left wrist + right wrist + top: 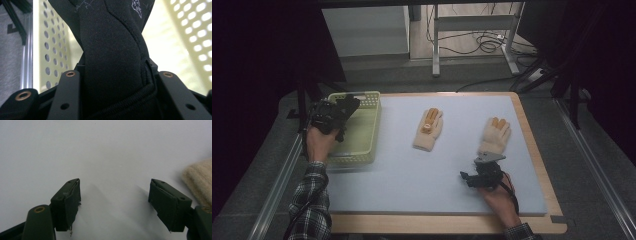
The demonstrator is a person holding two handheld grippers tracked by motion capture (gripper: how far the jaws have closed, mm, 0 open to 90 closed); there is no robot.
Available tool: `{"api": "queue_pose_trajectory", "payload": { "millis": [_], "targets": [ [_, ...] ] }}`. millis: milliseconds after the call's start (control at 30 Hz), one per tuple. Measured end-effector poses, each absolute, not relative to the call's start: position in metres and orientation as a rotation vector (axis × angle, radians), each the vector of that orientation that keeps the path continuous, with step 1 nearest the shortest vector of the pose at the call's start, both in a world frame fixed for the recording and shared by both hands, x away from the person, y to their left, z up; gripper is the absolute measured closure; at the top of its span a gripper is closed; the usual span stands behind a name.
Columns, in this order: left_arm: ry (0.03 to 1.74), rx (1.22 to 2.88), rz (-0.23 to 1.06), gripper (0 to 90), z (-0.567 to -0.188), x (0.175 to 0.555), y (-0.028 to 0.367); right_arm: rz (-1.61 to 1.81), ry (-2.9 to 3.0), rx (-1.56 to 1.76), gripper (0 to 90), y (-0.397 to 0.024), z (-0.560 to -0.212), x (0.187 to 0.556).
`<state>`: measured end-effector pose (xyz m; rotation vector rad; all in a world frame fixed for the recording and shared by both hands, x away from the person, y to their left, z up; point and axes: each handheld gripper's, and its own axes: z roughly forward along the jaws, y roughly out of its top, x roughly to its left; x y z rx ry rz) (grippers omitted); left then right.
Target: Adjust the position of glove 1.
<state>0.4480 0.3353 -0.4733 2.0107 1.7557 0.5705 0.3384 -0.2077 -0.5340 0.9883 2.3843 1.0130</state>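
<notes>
Left tongs (pixel 343 111) grip a black glove (pixel 112 55) above the basket (pixel 368 131); right tongs (pixel 115 202) rest open. Two cream gloves (pixel 429 130) (pixel 494 135), right of the basket, are likely left to gather.

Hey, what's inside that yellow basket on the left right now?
The yellow basket has bare floor showing in the high view. The left gripper holds a black glove over it, and glove and gripper cover part of the inside, so that part cannot be seen.

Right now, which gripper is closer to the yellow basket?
Left. The left gripper hangs over the basket at its left rim, gripping a black glove. The right gripper rests far across the table, beside a cream glove.
</notes>
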Motion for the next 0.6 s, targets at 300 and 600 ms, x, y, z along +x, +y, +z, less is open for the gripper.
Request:
{"api": "queue_pose_trajectory", "payload": {
  "millis": [300,600],
  "targets": [
    [1.839,2.08,0.556,54.3,-0.487,0.462,0.338,1.013,2.384,0.99,25.5,-0.208,-0.534,0.338],
    [1.887,2.148,0.541,29.3,-0.504,0.474,0.336,1.014,2.385,0.988,25.6,-0.208,-0.534,0.338]
  ]
}}
